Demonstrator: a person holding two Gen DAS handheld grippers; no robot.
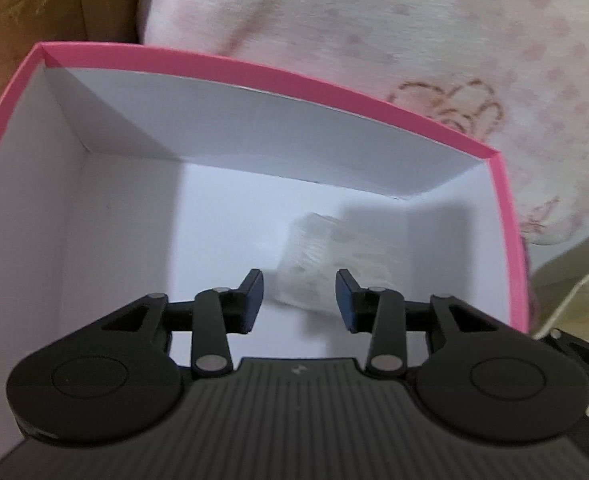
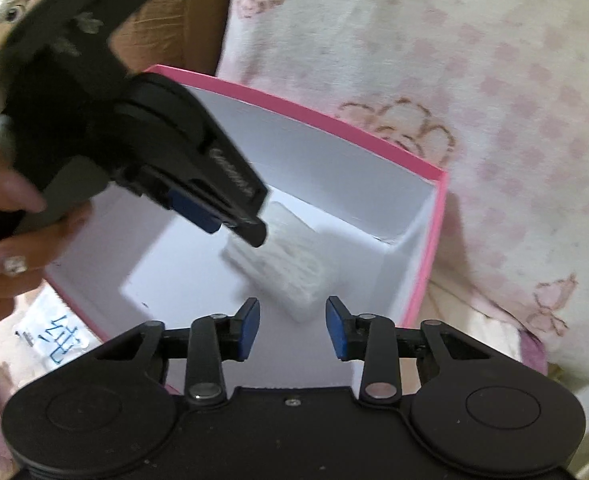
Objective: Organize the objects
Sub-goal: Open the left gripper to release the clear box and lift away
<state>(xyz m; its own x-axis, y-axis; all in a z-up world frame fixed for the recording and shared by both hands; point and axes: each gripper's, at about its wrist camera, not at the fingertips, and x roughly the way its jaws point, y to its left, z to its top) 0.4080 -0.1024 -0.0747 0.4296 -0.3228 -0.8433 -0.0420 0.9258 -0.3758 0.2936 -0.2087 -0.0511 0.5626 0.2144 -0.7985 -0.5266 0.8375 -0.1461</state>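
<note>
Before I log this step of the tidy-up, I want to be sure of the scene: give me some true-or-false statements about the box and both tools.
1. The box has a pink rim and white inside walls. True.
2. A white packet lies on the box floor. True.
3. The left tool clamps the packet. False: its pads stand apart with nothing pressed between them.
4. The box is packed full. False: only the white packet shows inside.
5. The right tool holds nothing. True.
</note>
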